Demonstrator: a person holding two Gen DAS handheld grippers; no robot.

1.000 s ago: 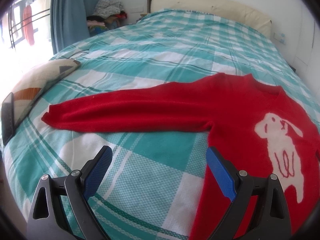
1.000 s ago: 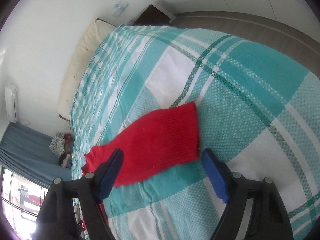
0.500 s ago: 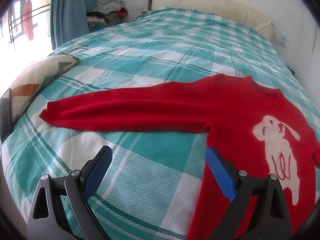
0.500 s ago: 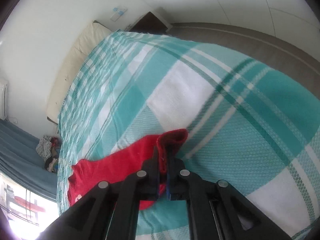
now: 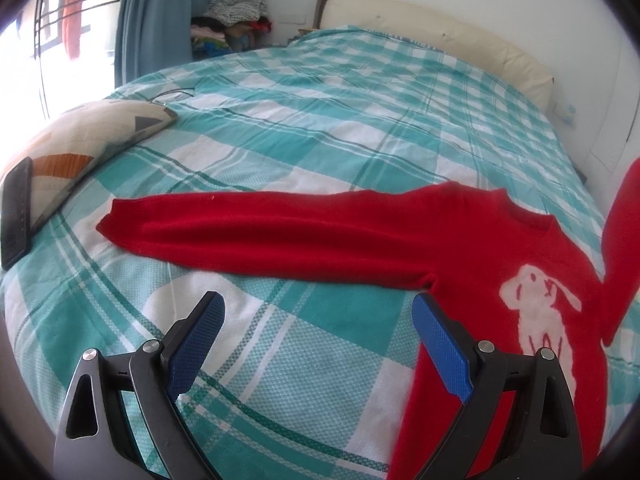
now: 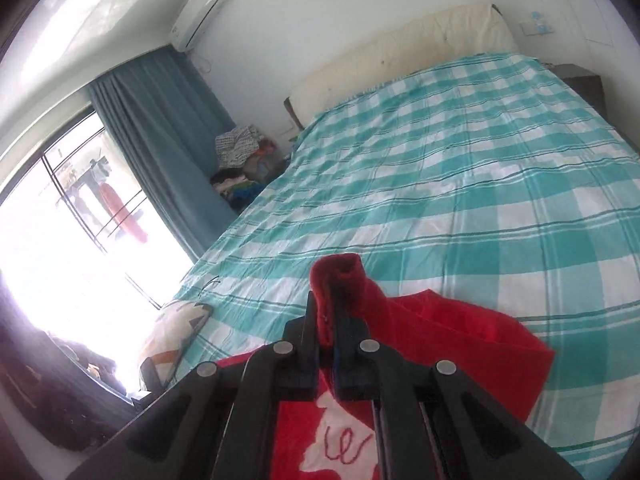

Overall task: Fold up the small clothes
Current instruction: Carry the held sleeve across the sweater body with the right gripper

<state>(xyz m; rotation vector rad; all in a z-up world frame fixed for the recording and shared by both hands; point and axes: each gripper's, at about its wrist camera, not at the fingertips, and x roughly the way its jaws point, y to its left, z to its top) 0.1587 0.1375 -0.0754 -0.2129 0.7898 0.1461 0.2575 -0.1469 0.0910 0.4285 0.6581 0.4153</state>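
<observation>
A small red sweater [image 5: 472, 248] with a white animal on its chest lies flat on the teal checked bed [image 5: 320, 128]. One sleeve [image 5: 256, 232] stretches out to the left in the left wrist view. My left gripper [image 5: 318, 340] hovers open over the bedcover just below that sleeve, holding nothing. My right gripper [image 6: 326, 308] is shut on the cuff of the other sleeve [image 6: 340, 276], lifted above the sweater's body [image 6: 304, 424]. That raised sleeve [image 5: 624, 248] hangs at the right edge of the left wrist view.
A patterned cushion [image 5: 80, 144] and a dark phone [image 5: 16, 212] lie at the bed's left edge. A cream headboard [image 5: 440, 28] backs the bed. Piled clothes [image 5: 232, 20] and a blue curtain [image 6: 160, 128] stand by the window. A dark nightstand [image 6: 584, 84] is at the far right.
My right gripper closed on the sleeve cuff, then swung it up and across over the sweater's body. The left gripper stayed open and shifted slightly.
</observation>
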